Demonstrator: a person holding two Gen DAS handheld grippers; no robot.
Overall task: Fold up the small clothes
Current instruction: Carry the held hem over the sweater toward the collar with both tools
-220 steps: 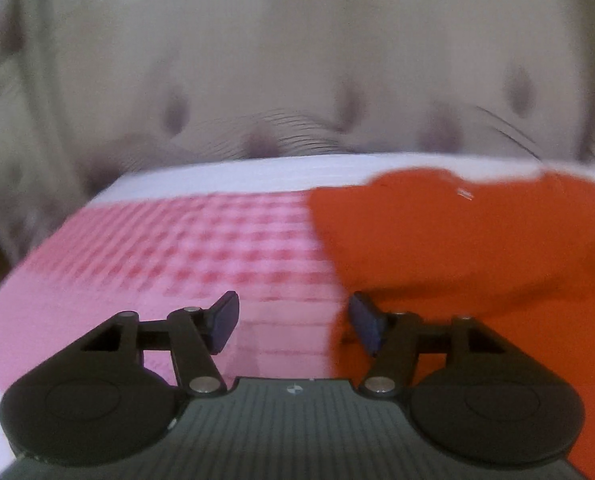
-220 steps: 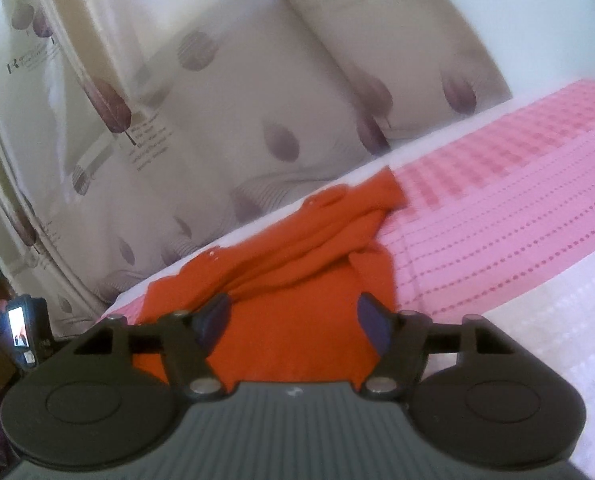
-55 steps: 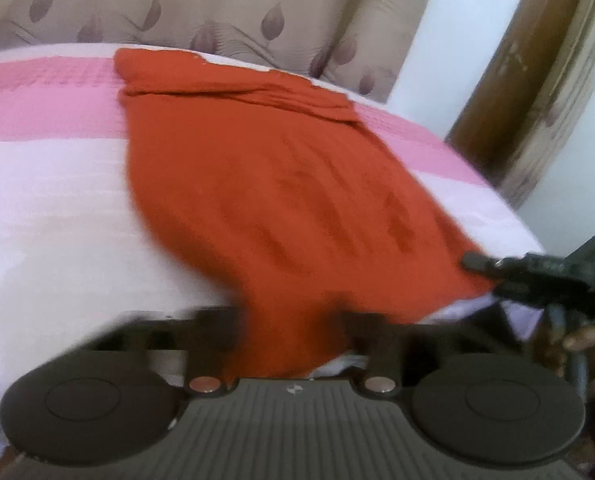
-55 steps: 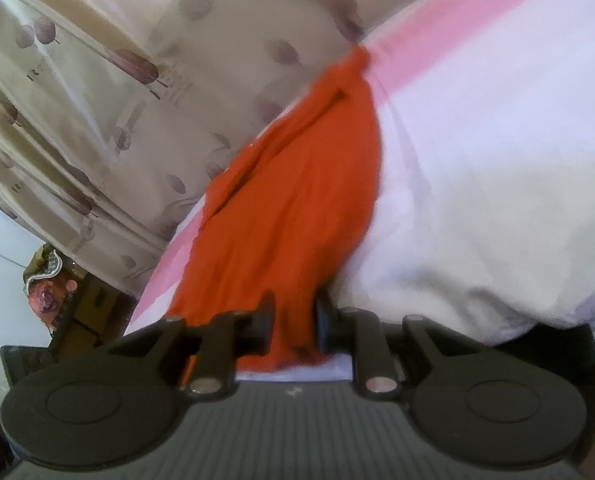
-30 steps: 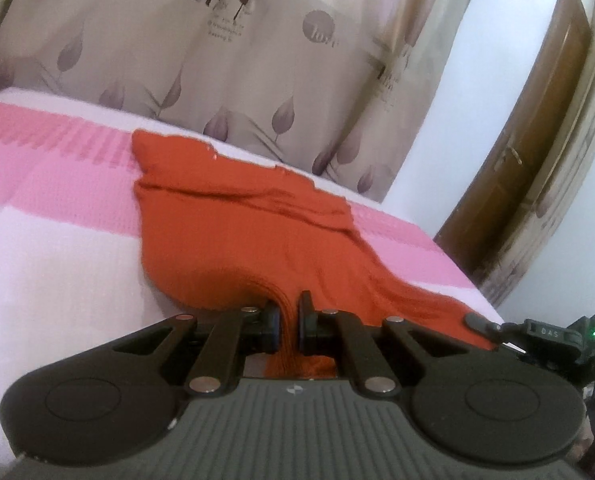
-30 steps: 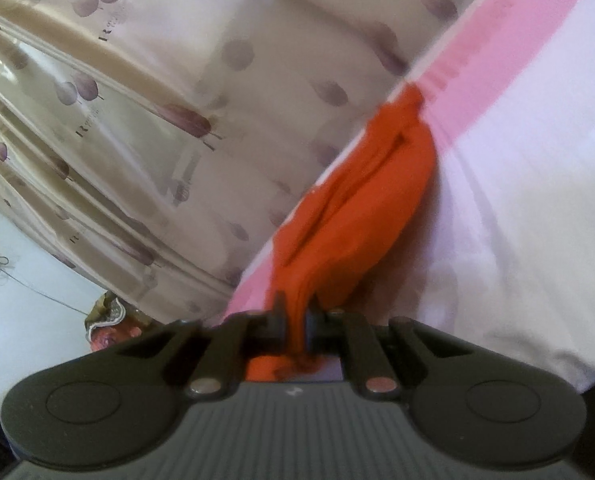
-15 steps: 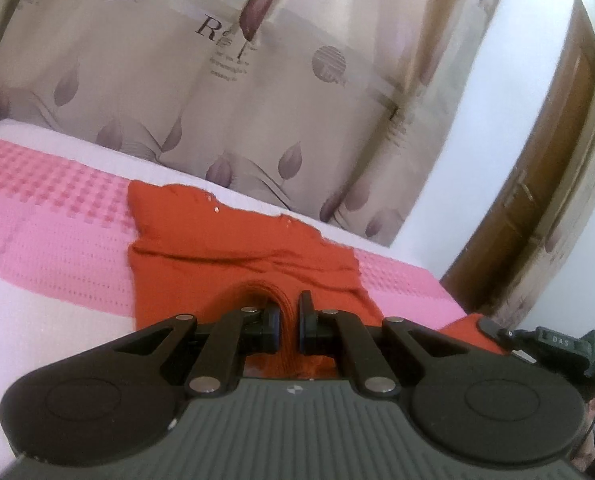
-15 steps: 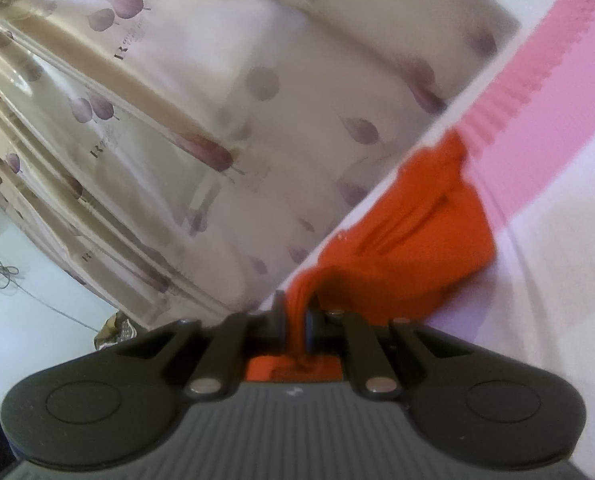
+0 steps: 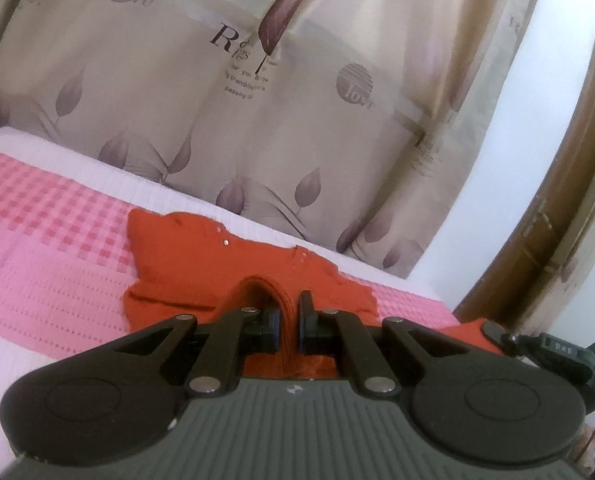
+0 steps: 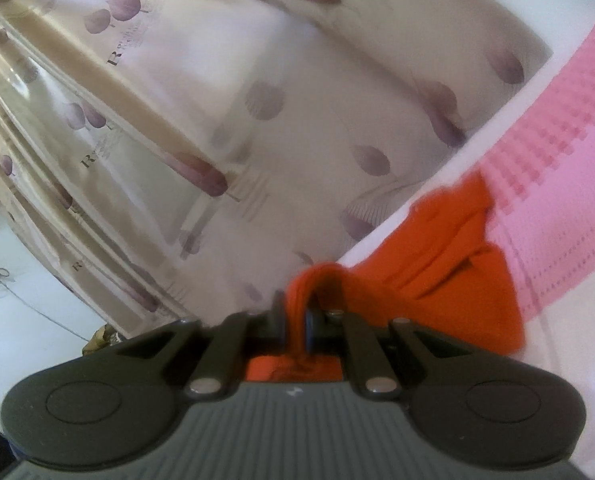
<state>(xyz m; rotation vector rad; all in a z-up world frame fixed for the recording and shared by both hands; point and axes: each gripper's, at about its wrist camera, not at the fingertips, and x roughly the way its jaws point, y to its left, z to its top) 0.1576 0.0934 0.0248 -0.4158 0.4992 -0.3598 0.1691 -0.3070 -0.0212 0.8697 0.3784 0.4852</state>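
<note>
Garment (image 9: 201,264) edge pinched by both grippers, bedspread (image 9: 37,248) beneath

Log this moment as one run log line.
step: fold | left gripper: shut on orange garment | right gripper: shut on orange garment | surface: pink bedspread

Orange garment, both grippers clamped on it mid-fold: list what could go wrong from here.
1. The left gripper pinches only a narrow bunched ridge of the orange garment; it may slip out.
2. The right gripper holds a twisted bunch, so the fold could land creased or uneven.
3. The wrinkled far end near the curtain may drag and shift on the bedspread.
</note>
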